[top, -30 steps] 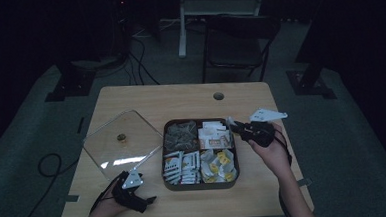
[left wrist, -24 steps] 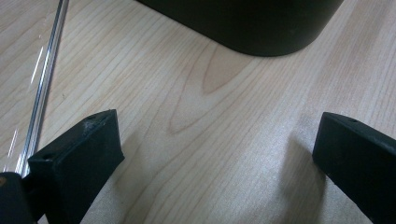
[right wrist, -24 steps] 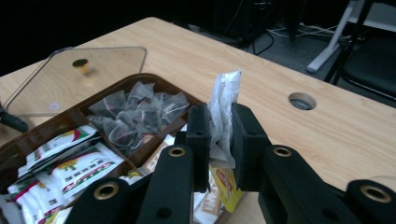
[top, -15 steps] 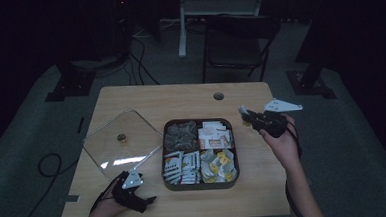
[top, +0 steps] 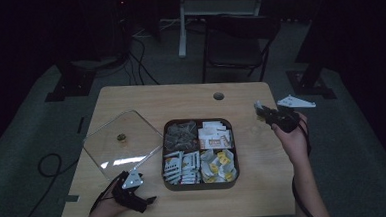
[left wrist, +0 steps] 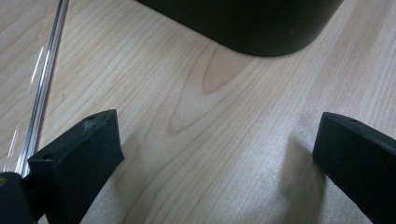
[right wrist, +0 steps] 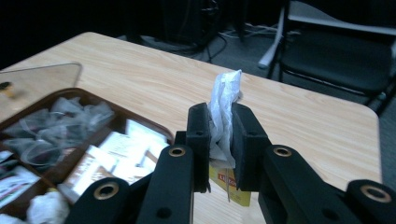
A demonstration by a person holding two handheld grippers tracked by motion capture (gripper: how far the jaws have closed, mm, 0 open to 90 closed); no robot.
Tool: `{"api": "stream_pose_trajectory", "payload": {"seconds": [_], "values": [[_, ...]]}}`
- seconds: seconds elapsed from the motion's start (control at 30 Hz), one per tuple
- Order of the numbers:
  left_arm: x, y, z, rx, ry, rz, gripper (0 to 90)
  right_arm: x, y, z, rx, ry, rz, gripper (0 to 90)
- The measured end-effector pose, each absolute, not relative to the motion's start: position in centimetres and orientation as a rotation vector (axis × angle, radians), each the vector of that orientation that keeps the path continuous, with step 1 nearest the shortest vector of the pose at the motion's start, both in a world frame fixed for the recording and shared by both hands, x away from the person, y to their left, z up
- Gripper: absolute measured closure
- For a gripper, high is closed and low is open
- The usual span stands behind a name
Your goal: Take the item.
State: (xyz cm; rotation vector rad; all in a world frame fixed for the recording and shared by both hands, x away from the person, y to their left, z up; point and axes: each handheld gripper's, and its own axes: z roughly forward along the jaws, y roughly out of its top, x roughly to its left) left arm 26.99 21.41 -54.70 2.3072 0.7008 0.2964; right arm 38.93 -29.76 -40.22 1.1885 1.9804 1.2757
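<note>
- White paper tea bag (right wrist: pixel 223 116) with a yellow tag sits squeezed between the jaws of the right gripper (top: pixel 259 108), standing up tall.
- That gripper hangs over the right side of the wooden table (top: pixel 180 96), just right of the dark tray (top: pixel 201 184). The tray lies to its left, so the right hand is the nearer one.
- Left gripper (left wrist: pixel 210 154) rests wide open and empty at the near left, beside the clear lid (top: pixel 120 145).
- I count one tray with four boxes, one lid, two grippers.

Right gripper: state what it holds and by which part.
The right gripper is shut on a tea bag, pinching its white pouch near the middle, yellow tag hanging below.
</note>
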Motion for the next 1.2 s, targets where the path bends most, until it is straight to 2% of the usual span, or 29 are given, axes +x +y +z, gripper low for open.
{"api": "stream_pose_trajectory", "payload": {"seconds": [0.57,0.93,1.2], "values": [[27.0,21.4,-54.7,2.307,0.701,0.296,1.9,42.8,-32.1,-43.4,1.357,1.928,1.214,79.1],[27.0,21.4,-54.7,2.307,0.701,0.296,1.9,43.5,-32.4,-45.7,1.434,1.949,1.184,78.6],[27.0,21.4,-54.7,2.307,0.701,0.296,1.9,43.5,-32.4,-46.3,1.462,1.954,1.192,72.9]]}}
